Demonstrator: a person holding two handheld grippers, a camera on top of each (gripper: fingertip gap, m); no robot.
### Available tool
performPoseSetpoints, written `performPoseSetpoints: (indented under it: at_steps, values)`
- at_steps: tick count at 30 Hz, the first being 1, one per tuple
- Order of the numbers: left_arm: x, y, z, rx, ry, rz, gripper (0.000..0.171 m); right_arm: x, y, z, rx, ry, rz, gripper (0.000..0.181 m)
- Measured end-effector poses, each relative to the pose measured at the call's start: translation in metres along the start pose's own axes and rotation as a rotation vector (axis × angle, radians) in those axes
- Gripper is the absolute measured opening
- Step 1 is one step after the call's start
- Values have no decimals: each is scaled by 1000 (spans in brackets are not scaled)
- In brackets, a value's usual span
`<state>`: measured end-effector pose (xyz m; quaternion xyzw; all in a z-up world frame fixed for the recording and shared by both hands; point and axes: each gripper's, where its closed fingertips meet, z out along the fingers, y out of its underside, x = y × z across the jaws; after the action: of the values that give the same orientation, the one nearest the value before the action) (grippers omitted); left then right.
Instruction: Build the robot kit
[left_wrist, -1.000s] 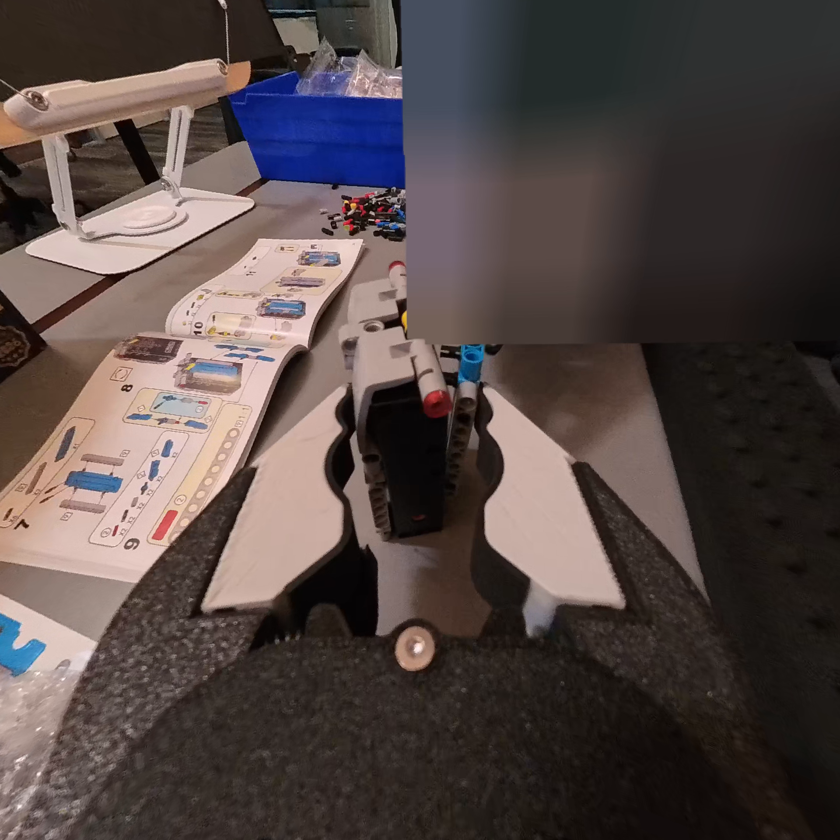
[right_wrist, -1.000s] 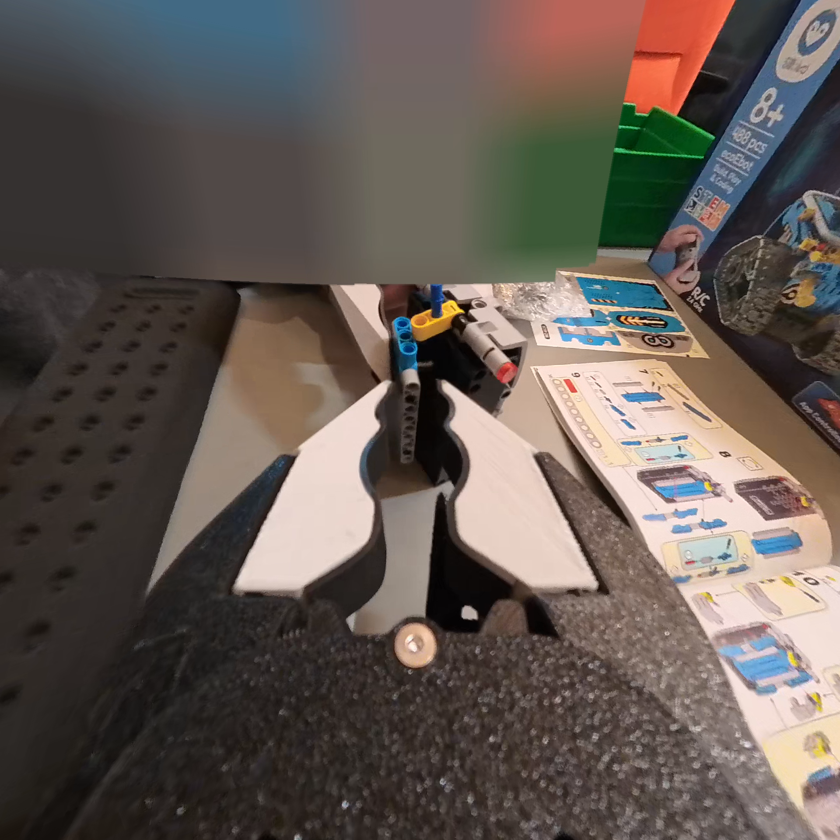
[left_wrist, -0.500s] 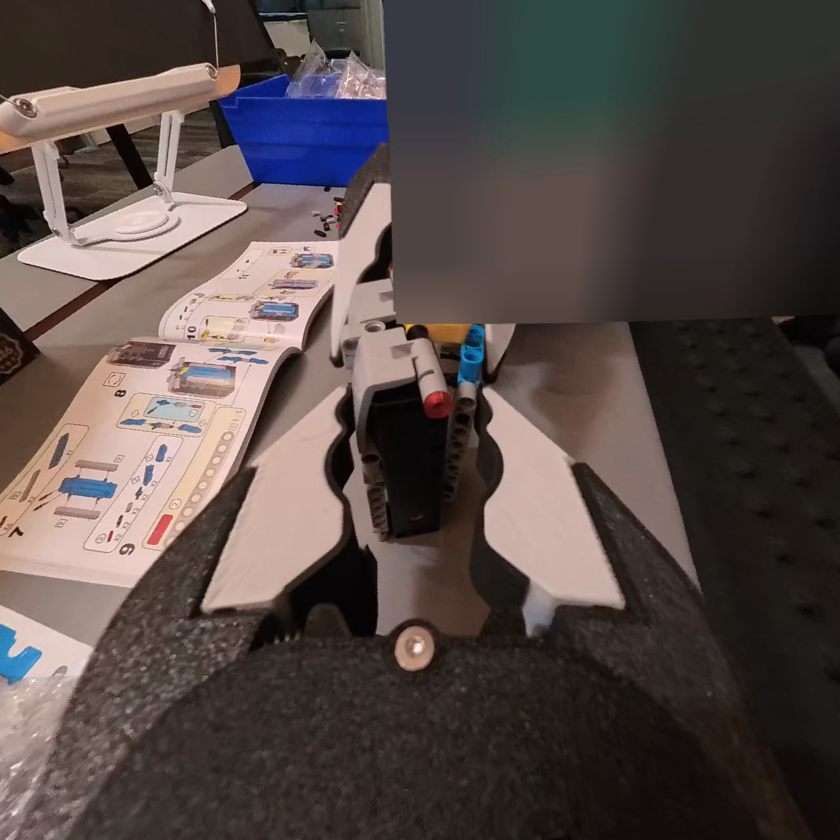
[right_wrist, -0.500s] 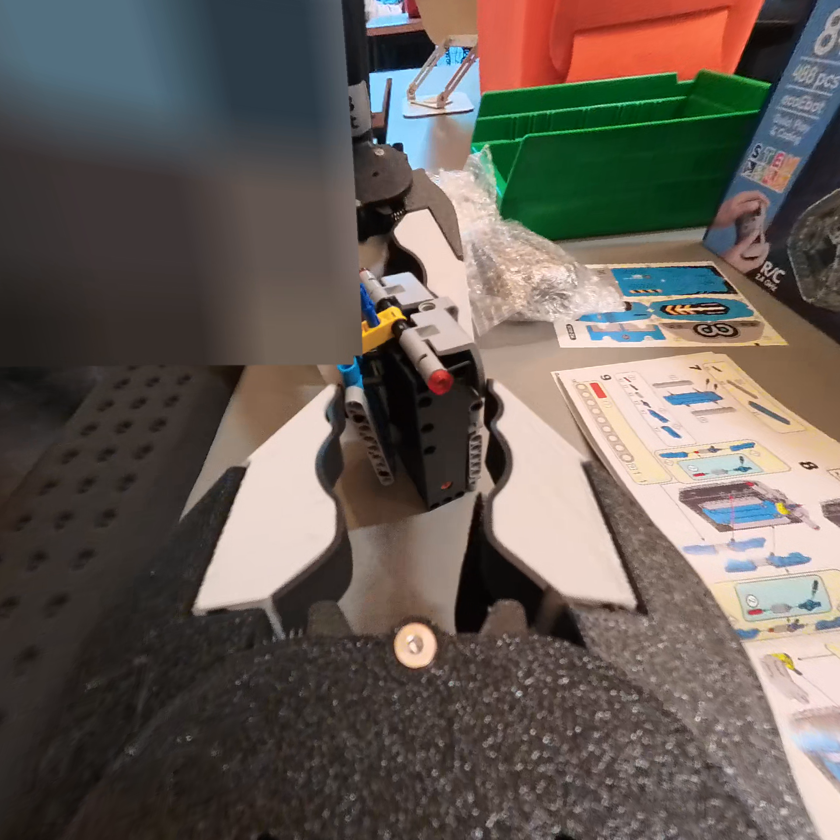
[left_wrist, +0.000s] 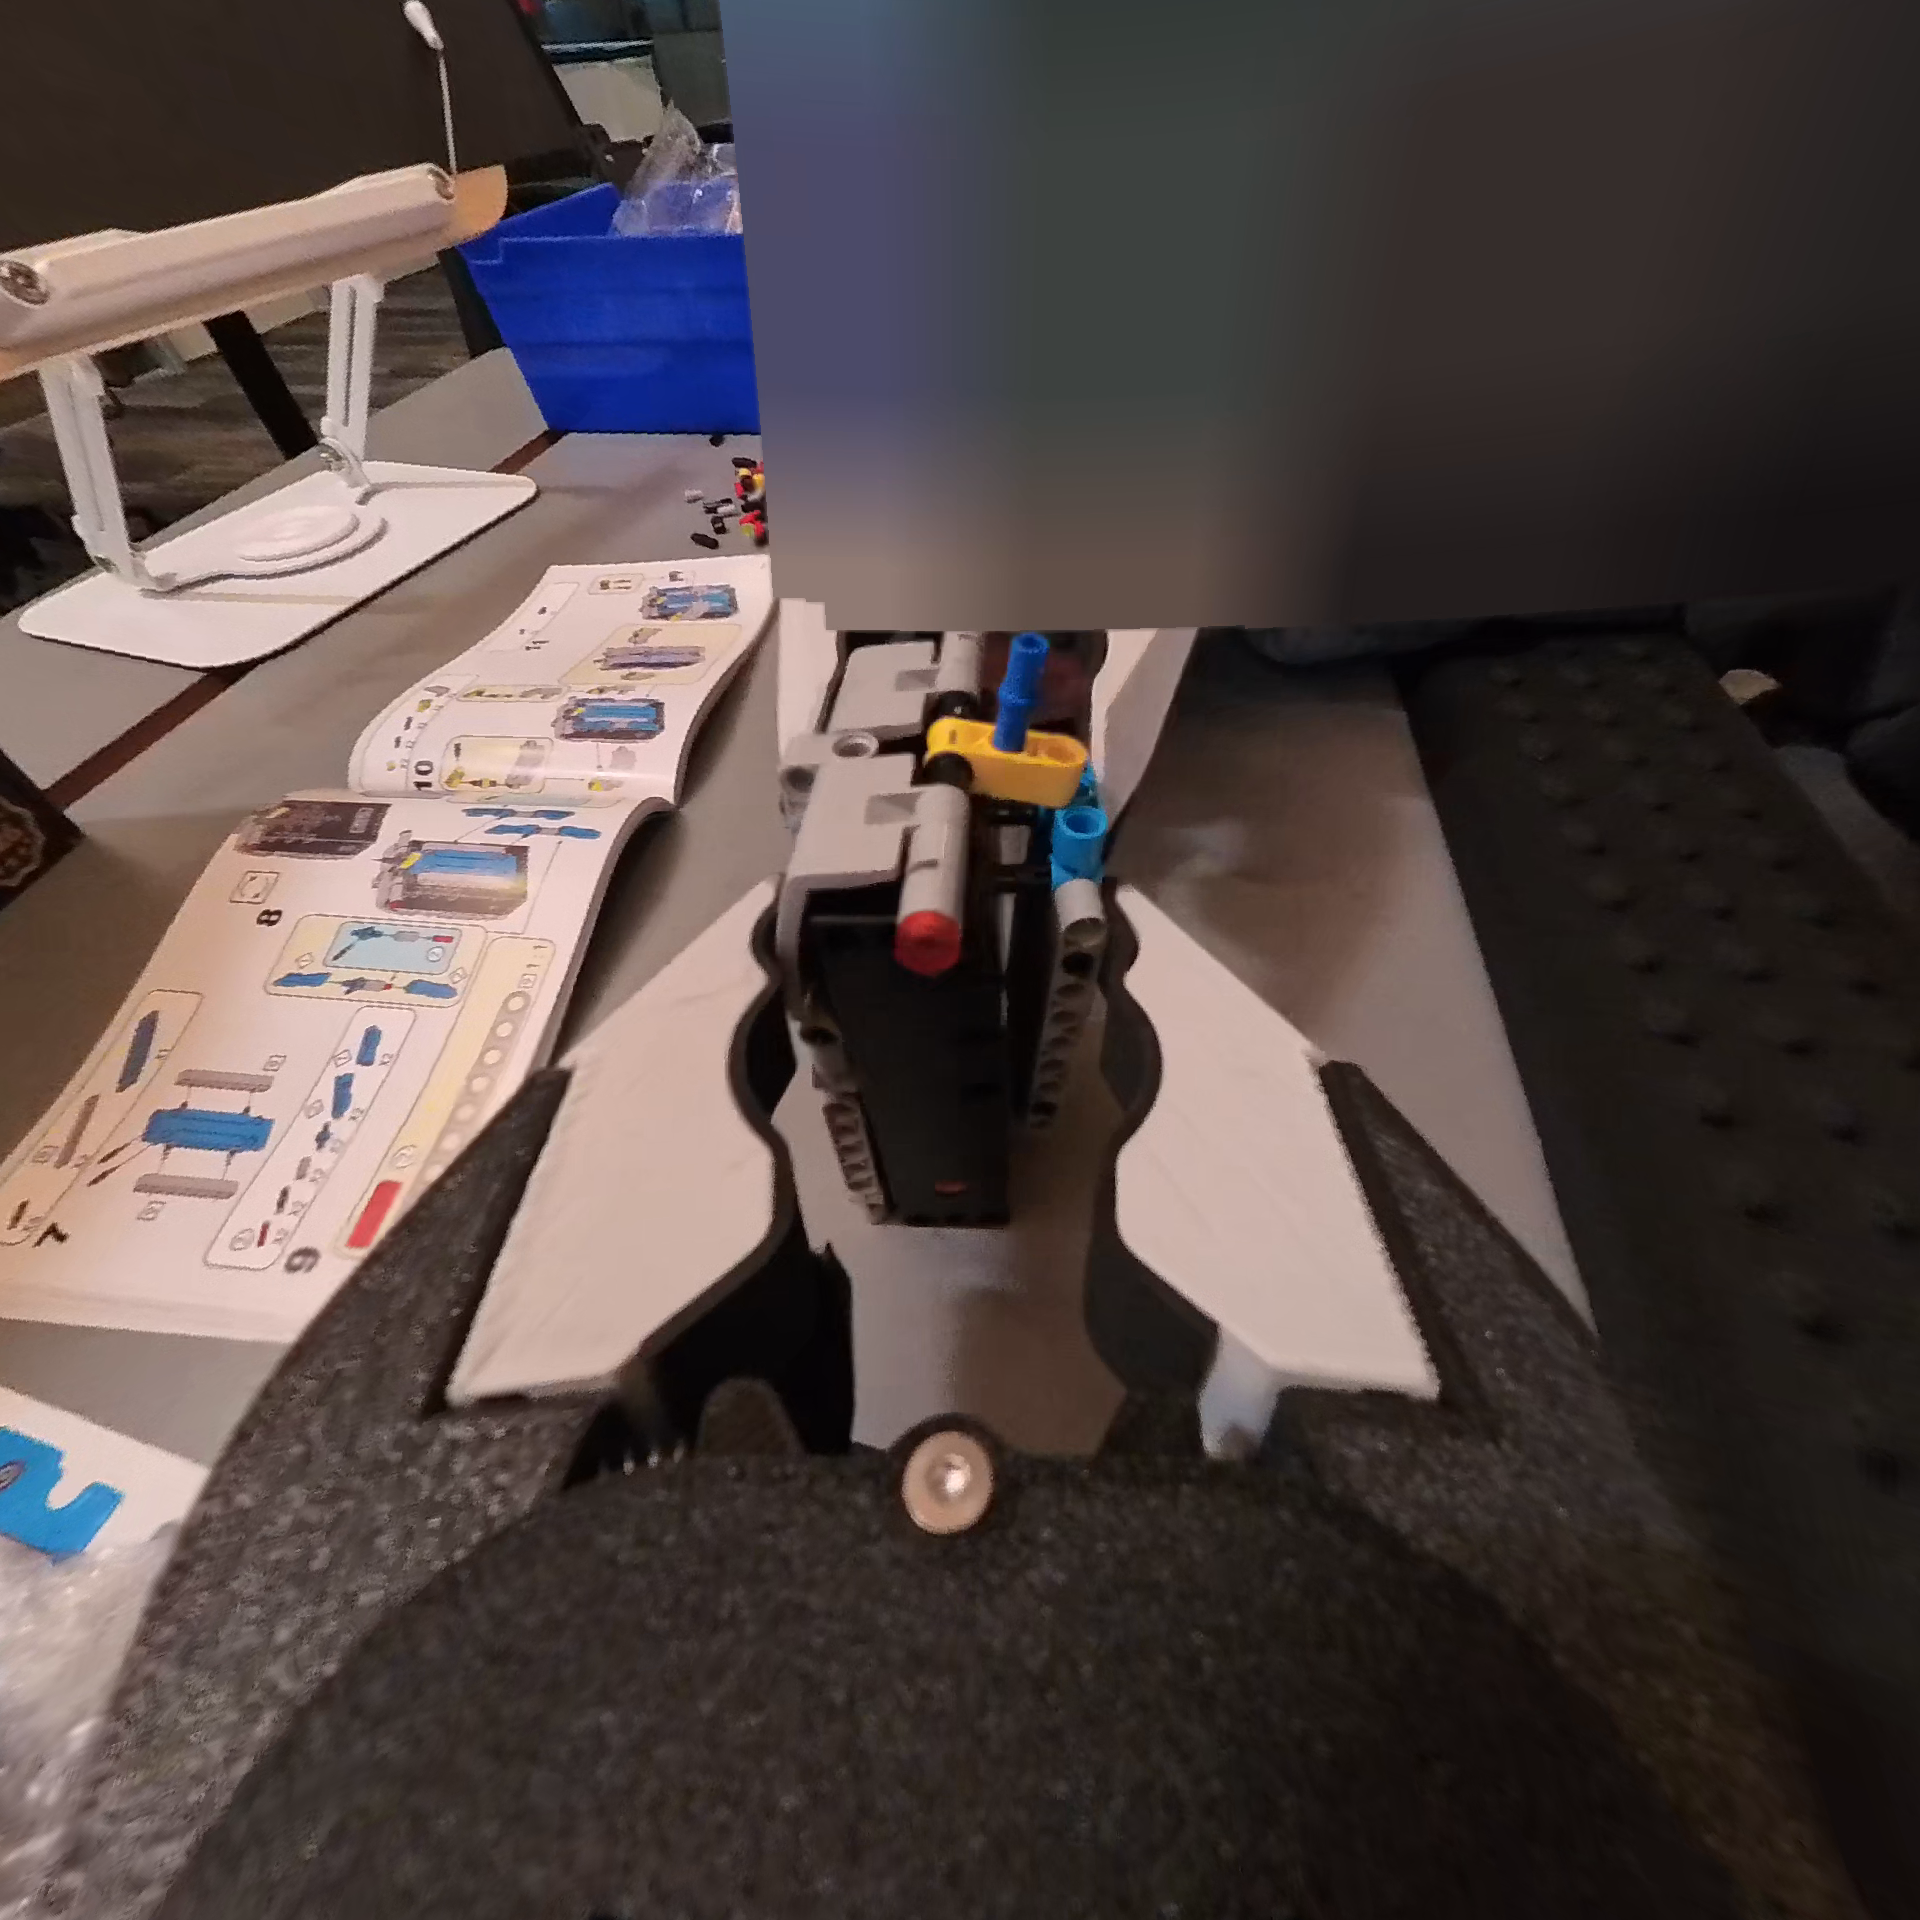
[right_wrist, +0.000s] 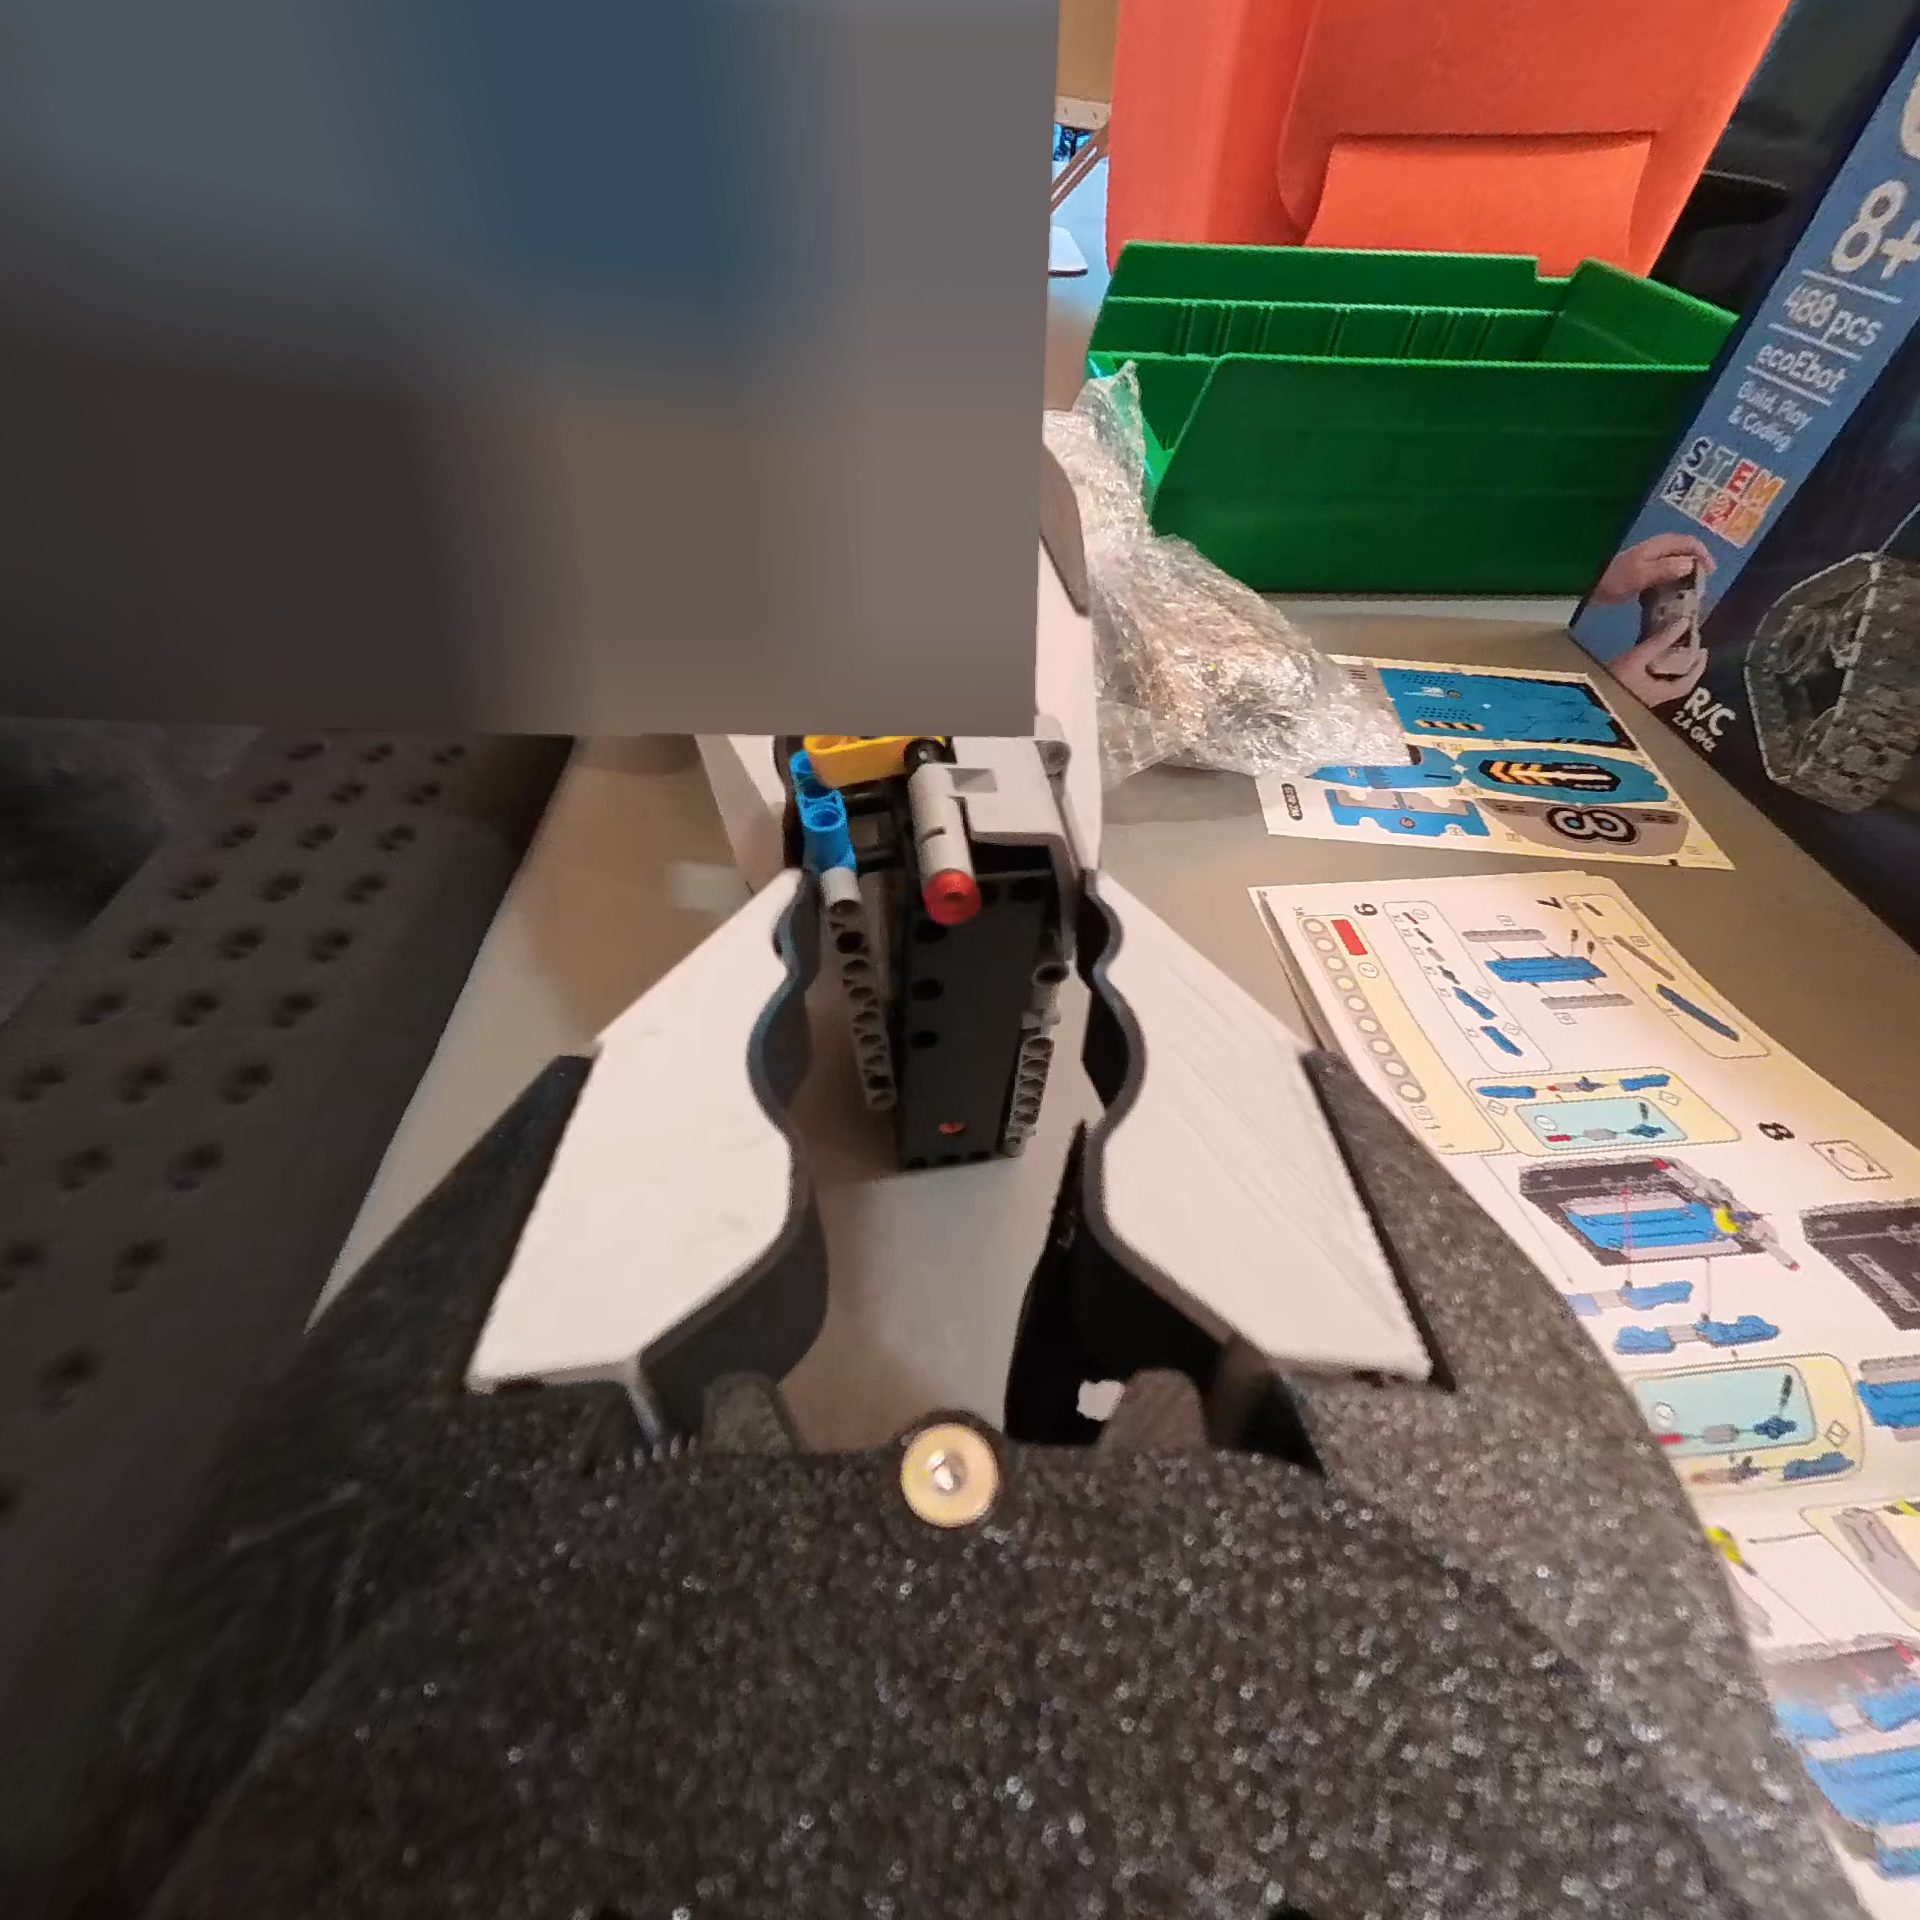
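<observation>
A small brick model of black, grey, blue and yellow parts, with a red-tipped grey rod on top, is held above the grey table. The left tongs are clamped on the model, the white fingers pressing its two sides. In the right wrist view the same model is seen between the fingers of the right tongs, which are closed against its flanks as well. The far fingers of the other tongs are seen just behind the model in each view.

An open instruction booklet is spread on the table to the left of the left tongs; beyond it a white stand is placed, and a blue bin is set farther back with small loose pieces scattered in front of it. In the right wrist view the booklet lies to the right, a sticker sheet and crumpled clear plastic wrap are seen past it, and a green bin, a blue printed box and an orange seat stand behind. A dark perforated mat borders the table.
</observation>
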<state>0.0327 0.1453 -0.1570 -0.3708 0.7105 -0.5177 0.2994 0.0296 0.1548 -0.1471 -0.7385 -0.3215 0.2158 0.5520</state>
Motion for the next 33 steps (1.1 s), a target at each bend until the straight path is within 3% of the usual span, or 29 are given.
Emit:
performPoseSetpoints:
  at_steps: [24,33]
  values:
    - [-2,-2,-7,30,-8,-63,50,0,-2,3,14,-19,86,48]
    - [-1,-1,-7,14,7,-57,57,1,-1,3,11,-12,51,47]
